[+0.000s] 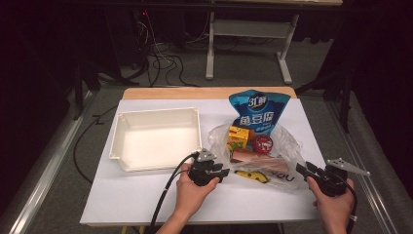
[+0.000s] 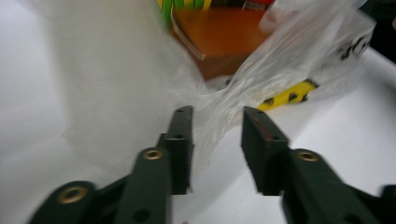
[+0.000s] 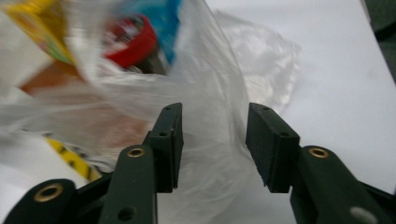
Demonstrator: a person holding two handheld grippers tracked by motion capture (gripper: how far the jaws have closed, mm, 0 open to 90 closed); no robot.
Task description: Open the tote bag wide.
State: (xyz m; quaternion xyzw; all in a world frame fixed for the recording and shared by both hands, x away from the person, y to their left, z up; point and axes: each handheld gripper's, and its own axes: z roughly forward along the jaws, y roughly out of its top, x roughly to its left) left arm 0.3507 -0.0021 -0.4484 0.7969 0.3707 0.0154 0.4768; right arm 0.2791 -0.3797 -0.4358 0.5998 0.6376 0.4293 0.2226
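A clear plastic bag point(image 1: 285, 146) lies on the white table, right of centre. Inside are a blue snack pouch point(image 1: 258, 109), a yellow box point(image 1: 238, 136), a red round tin point(image 1: 263, 144) and a brown box point(image 1: 253, 157). My left gripper point(image 1: 225, 171) sits at the bag's left edge. Its jaws stand apart with loose bag film point(image 2: 224, 107) between them, not pinched. My right gripper point(image 1: 301, 170) is at the bag's right edge. Bag film point(image 3: 210, 93) also lies between its jaws, and the pads stay clear of it.
An empty white tray point(image 1: 158, 111) stands left of the bag, just beyond my left hand. The white table cover point(image 1: 136, 200) ends close in front of both hands. Cables and a desk frame point(image 1: 210, 53) are on the floor behind the table.
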